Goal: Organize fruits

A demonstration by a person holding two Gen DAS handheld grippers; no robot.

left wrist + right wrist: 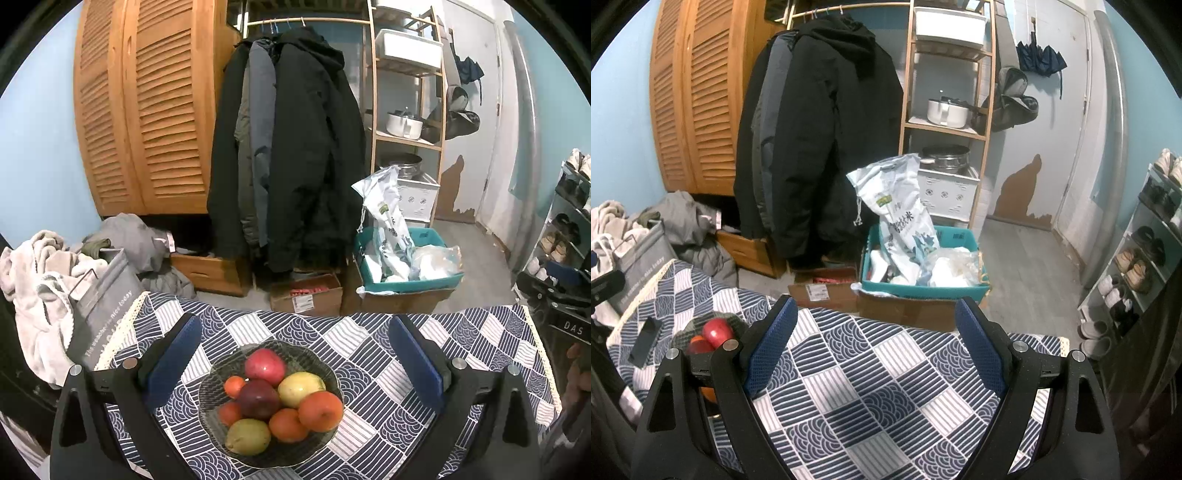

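Currently the dark glass fruit bowl [207, 384] sits on the blue-and-white patterned tablecloth [369, 354], holding a red apple [265, 366], a dark red apple [258, 399], a yellow-green pear-like fruit [300, 387], a second green-yellow fruit [247, 436] and several orange citrus [320, 411]. Left gripper [295, 354] hangs over that bowl, jaws spread wide, nothing held. Right gripper [877, 345] is right of the bowl over bare cloth, jaws also wide and empty; beyond the bowl, a teal plastic bin [919, 291] on the floor holds a white rice bag [905, 218] and plastic bags.
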